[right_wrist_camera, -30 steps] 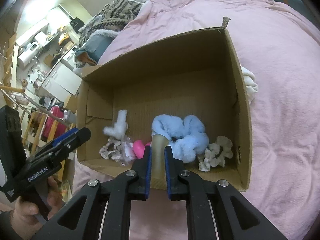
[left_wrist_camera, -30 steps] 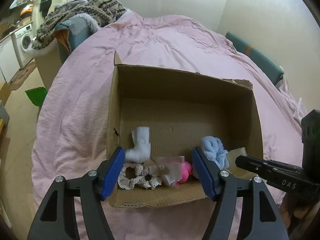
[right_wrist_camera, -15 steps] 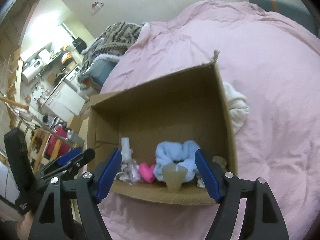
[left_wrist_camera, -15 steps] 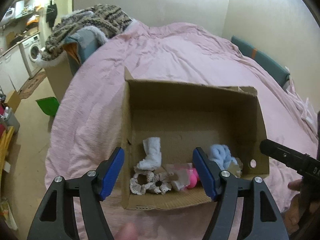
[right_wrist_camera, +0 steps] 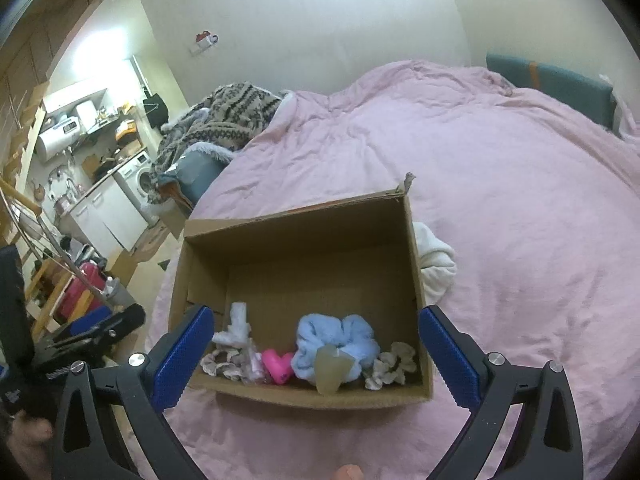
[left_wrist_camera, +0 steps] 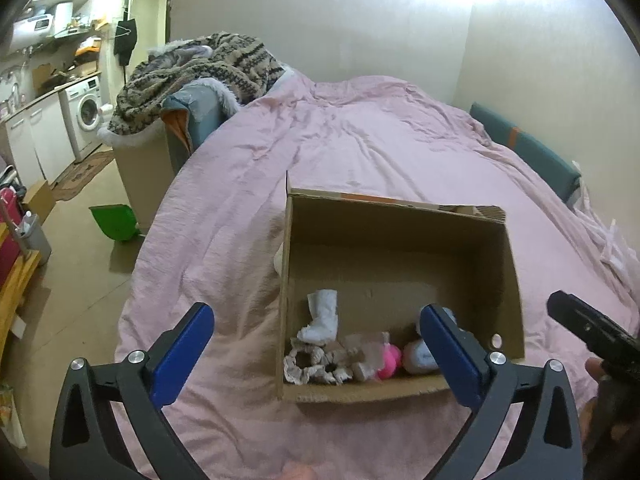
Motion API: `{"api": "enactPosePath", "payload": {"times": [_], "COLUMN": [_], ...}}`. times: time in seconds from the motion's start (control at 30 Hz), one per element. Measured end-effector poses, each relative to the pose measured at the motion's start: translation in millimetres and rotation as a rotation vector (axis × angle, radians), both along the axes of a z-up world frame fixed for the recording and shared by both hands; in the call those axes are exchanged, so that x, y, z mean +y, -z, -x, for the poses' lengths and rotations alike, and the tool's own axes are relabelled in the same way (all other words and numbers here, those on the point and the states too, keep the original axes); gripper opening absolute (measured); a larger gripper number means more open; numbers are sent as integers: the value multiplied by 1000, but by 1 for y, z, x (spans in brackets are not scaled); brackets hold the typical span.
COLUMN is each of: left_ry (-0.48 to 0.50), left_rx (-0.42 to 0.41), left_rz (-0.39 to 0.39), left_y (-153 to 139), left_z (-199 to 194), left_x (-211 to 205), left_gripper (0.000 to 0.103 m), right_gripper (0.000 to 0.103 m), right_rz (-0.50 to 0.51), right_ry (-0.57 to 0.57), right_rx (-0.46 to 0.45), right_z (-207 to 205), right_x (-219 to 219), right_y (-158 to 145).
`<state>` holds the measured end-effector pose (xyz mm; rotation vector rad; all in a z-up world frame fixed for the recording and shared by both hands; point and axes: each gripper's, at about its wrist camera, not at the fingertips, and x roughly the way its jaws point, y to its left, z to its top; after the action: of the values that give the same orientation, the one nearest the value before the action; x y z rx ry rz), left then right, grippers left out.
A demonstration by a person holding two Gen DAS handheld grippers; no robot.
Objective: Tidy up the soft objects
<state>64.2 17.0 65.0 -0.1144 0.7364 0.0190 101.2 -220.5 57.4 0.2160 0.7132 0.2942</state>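
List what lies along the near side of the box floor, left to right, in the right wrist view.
Cream lace scrunchie → pink heart → blue fluffy scrunchie → beige scrunchie, all inside the cardboard box.

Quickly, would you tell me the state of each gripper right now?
Left gripper: open, holding nothing; its jaws have just been opening.
Right gripper: open, holding nothing; its jaws have just been opening, above the cardboard box.

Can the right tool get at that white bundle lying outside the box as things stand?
Probably yes. The white bundle lies on the bedcover beside the box, nothing on top, and the right tool is open and empty.
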Motion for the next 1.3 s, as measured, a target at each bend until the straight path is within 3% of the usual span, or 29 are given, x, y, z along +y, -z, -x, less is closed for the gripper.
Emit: {"api": "enactPosePath", "payload": {"times": [0.13, 0.5, 0.63, 0.77, 0.93, 1.3], "left_ry": [-6, -43, -42, -22, -23, -16], "left_rx": [-2, 6, 6, -19, 1, 21], "left_rz": [-53, -62, -59, -88, -68, -50], "left_y": [-3, -4, -4, -4, 4, 11], "left_z": [19, 61, 73, 74, 65, 60], "left_x": [-6, 0, 1, -6, -9, -7], "left_gripper": [102, 103, 102, 103, 103, 103], "right_gripper": [103, 103, 103, 103, 103, 103], "right_rz": [33, -14, 19, 69, 123, 151], "right_ry": [10, 59, 62, 40, 25, 41], "right_rx": [-11, 36, 39, 30, 3, 22], "right_z": [14, 48, 55, 59, 57, 50], "right_x": [1, -12, -7, 3, 17, 22], "right_y": [-4, 5, 7, 11, 16, 23]}}
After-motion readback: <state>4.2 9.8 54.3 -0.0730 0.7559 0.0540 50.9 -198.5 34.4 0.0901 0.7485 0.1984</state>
